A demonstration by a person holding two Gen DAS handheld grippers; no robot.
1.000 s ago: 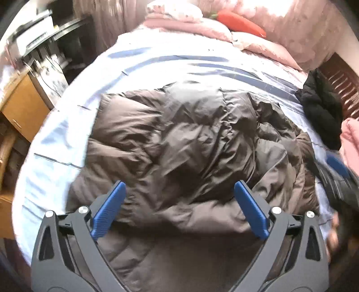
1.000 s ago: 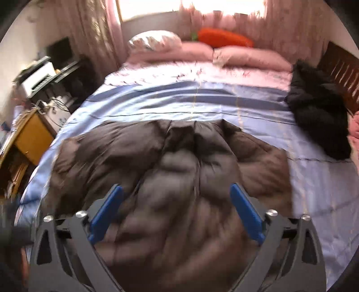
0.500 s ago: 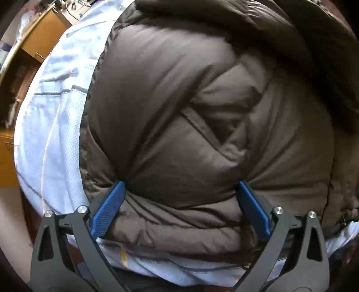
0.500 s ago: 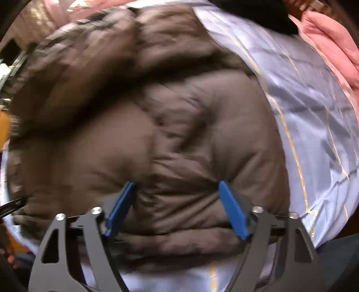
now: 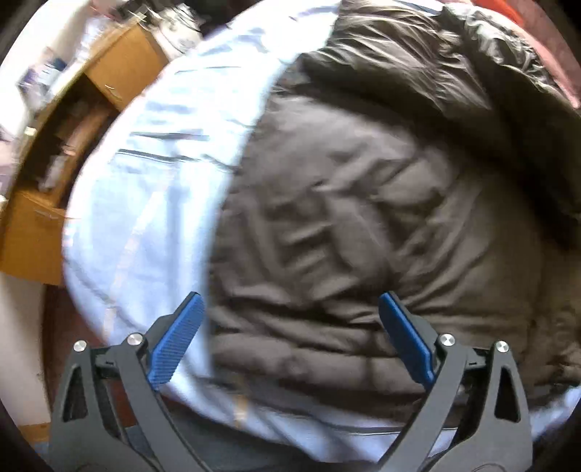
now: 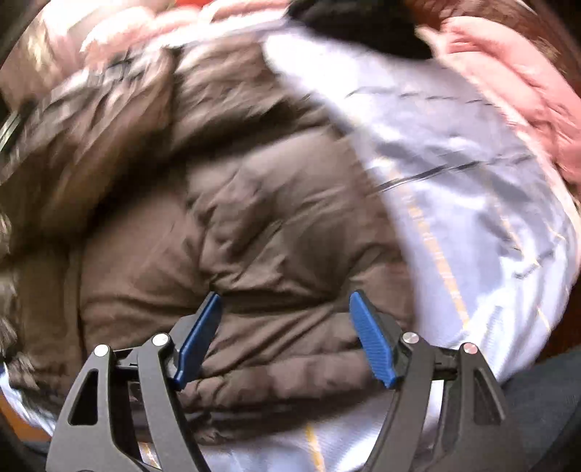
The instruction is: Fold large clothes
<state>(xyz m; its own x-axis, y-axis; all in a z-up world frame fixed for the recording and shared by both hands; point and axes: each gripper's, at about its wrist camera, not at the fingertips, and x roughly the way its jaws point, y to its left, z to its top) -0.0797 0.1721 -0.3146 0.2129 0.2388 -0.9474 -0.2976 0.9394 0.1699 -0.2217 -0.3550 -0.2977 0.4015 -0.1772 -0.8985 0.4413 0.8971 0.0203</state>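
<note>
We see the bed (image 5: 145, 203) first, its pale blue sheet crossed by thin dark and yellow lines, running down the left of the left wrist view and down the right of the right wrist view. On it lies the jacket (image 5: 363, 218), a big brown puffy one, quilted into soft padded bands and deeply creased; it fills the middle and right of the left view and the middle and left of the right view, with its banded hem near the lower edge of the sheet. Both views are blurred, so we cannot make out finer stitching. A pink quilt (image 6: 515, 94) sits at the upper right of the right view, with a black garment (image 6: 363, 25) at the top edge. A wooden cabinet (image 5: 72, 138) stands at the upper left of the left view. Our left gripper (image 5: 290, 341) is spread wide just above the jacket's hem. Our right gripper (image 6: 285, 336) is also parted, its blue pads (image 6: 370, 341) set against the padded hem band without pinching it.
</note>
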